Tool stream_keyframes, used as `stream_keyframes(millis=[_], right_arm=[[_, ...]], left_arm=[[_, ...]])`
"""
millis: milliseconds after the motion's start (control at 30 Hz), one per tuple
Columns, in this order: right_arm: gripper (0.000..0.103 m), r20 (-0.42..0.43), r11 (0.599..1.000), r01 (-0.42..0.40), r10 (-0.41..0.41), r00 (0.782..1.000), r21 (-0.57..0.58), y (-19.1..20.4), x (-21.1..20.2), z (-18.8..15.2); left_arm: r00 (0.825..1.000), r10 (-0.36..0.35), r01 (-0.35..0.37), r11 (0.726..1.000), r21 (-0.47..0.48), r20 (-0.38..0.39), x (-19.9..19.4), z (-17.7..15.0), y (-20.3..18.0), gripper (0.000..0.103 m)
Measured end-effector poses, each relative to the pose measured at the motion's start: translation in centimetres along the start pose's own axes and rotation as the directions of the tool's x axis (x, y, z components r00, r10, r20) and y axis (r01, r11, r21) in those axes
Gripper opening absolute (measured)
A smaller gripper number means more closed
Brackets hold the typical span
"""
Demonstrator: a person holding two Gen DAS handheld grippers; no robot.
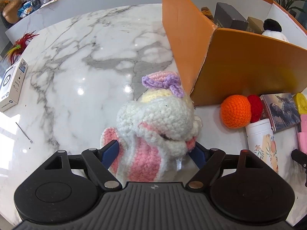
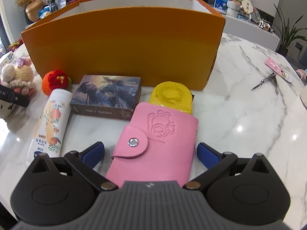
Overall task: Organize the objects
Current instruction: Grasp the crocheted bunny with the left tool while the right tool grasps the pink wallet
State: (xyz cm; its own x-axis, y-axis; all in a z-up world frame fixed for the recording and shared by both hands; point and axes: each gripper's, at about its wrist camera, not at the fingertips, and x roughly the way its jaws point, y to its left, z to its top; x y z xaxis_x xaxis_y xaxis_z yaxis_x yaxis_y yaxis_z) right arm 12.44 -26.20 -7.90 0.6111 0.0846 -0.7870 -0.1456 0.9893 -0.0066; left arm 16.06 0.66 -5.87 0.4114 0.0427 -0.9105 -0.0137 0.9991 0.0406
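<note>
My left gripper is shut on a white and pink crochet toy with a purple bow, beside the corner of the orange box. The toy also shows at the far left of the right wrist view. My right gripper is open, its blue pads on either side of a pink snap wallet lying on the marble table. Neither pad touches the wallet. The orange box stands behind it.
In front of the box lie an orange and red crochet ball, a white tube, a photo card box and a yellow round case. Scissors lie at right. A white carton lies at the left. Boxes and a plush sit inside the box.
</note>
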Motion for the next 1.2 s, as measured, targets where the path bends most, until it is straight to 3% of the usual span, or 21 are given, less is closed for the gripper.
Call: stream_keyframes(millis=[167, 267, 333, 600, 1200], right_arm=[[0.102, -0.006, 0.999, 0.023, -0.023, 1.0, 0.028, 0.3, -0.1, 0.1], [0.098, -0.027, 1.0, 0.017, -0.016, 1.0, 0.017, 0.3, 0.1, 0.7], [0.085, -0.026, 0.999, 0.026, -0.025, 0.999, 0.021, 0.1, -0.2, 1.1], [0.083, -0.037, 1.0, -0.01, 0.01, 0.999, -0.002, -0.4, -0.8, 1.4], [0.082, 0.047, 0.995, -0.098, 0.098, 0.994, -0.003, -0.7, -6.3, 2.1]], left_arm=[[1.0, -0.006, 0.006, 1.0, -0.001, 0.002, 0.0, 0.0, 0.0, 0.09], [1.0, 0.0, -0.001, 1.0, 0.004, 0.008, -0.4, 0.3, 0.0, 0.054], [1.0, -0.022, 0.022, 1.0, -0.021, -0.001, -0.5, 0.4, 0.4, 0.053], [1.0, -0.026, 0.025, 0.999, -0.036, -0.005, -1.6, 0.3, 0.4, 0.051], [0.982, -0.096, 0.101, 0.994, -0.028, 0.16, -9.3, 0.2, -1.3, 0.052]])
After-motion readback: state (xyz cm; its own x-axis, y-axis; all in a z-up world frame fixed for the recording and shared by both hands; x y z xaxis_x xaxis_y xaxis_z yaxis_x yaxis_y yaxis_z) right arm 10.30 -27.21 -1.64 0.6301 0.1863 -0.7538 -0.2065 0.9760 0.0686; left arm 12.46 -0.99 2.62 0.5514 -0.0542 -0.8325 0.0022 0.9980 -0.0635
